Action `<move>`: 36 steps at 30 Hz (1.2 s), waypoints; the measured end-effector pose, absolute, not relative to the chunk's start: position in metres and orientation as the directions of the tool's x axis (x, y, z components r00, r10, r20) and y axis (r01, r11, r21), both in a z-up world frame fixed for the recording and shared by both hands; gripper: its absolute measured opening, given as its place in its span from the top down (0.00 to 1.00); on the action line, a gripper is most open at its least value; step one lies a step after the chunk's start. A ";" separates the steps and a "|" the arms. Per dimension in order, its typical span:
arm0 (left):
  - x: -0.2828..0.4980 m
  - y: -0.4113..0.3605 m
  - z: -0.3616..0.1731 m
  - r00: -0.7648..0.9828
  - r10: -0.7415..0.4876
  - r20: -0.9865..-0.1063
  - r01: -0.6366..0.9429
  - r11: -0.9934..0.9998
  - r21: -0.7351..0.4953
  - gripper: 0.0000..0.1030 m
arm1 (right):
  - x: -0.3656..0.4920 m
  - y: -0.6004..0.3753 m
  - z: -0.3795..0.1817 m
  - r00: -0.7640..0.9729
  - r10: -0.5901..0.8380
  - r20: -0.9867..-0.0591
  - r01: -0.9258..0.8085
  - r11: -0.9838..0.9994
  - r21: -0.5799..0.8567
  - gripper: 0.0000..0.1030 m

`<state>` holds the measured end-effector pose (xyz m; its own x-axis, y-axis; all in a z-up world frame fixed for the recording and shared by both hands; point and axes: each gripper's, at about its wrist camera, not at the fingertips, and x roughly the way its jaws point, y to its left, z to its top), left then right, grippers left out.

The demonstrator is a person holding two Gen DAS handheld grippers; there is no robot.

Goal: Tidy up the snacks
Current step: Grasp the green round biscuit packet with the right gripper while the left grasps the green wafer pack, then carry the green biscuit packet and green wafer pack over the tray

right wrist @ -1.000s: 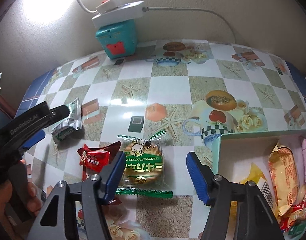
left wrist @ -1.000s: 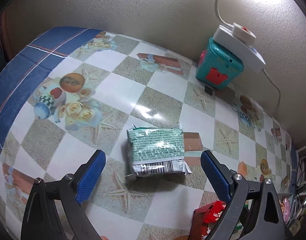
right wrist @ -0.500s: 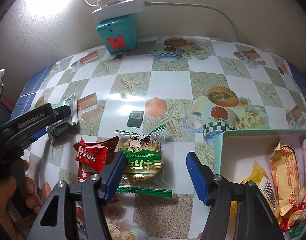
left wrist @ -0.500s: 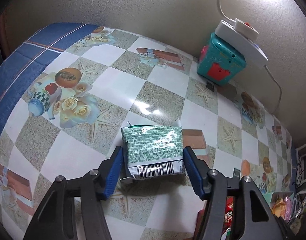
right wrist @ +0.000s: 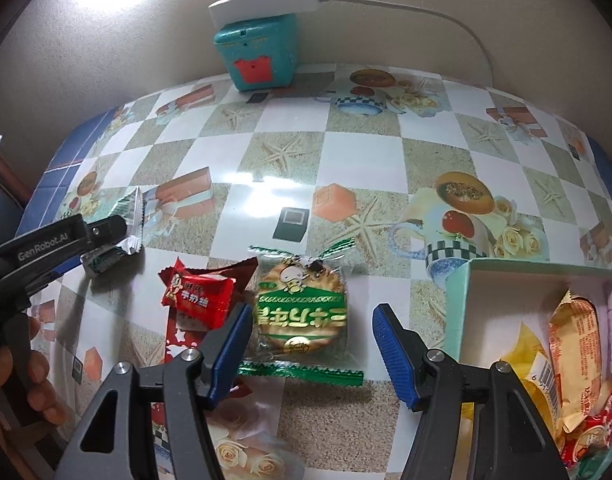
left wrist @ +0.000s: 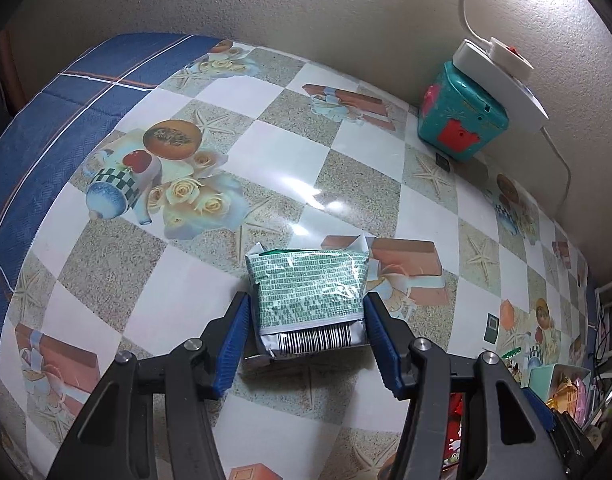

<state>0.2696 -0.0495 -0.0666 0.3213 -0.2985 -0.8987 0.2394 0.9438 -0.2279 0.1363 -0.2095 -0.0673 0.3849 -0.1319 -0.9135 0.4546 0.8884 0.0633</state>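
A green-and-white snack packet (left wrist: pixel 310 288) with a barcode lies on the patterned tablecloth, and my left gripper (left wrist: pixel 306 320) is shut on it, a blue pad pressed against each side. The right wrist view shows that packet (right wrist: pixel 109 258) at the left under the left gripper's finger (right wrist: pixel 105 232). My right gripper (right wrist: pixel 312 332) hangs open over a round cracker in a green wrapper (right wrist: pixel 301 312); its left pad is near the wrapper's edge, its right pad well apart. A red snack packet (right wrist: pixel 199 296) lies just left of the cracker. A pale green box (right wrist: pixel 458 308) at the right holds several snacks.
A teal toy box (right wrist: pixel 261 52) stands against the back wall with a white power strip (right wrist: pixel 265 0) and its cable on top. A person's hand (right wrist: pixel 33 372) grips the left tool. The table's blue-bordered edge (left wrist: pixel 45 120) curves along the left.
The left jaws went from wide open around the green-and-white packet to shut on its sides. The right gripper stayed open over the cracker, barely shifting.
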 end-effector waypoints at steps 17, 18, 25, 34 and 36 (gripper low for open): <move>0.267 -0.051 -0.066 0.323 -0.299 -0.898 0.251 0.942 -0.223 0.48 | 0.135 -0.210 -0.070 0.386 -0.131 -0.913 0.454 0.889 0.064 0.50; 0.266 -0.052 -0.066 0.324 -0.297 -0.898 0.256 0.942 -0.218 0.49 | 0.134 -0.210 -0.069 0.386 -0.133 -0.913 0.455 0.888 0.064 0.50; 0.260 -0.051 -0.065 0.308 -0.295 -0.905 0.264 0.940 -0.217 0.50 | 0.130 -0.212 -0.060 0.386 -0.130 -0.913 0.463 0.884 0.070 0.50; 0.239 -0.049 -0.039 0.279 -0.288 -0.916 0.272 0.939 -0.212 0.50 | 0.111 -0.209 -0.024 0.406 -0.114 -0.907 0.476 0.873 0.104 0.50; 0.232 -0.047 -0.026 0.278 -0.299 -0.913 0.269 0.936 -0.225 0.50 | 0.104 -0.207 -0.014 0.415 -0.108 -0.903 0.481 0.869 0.118 0.50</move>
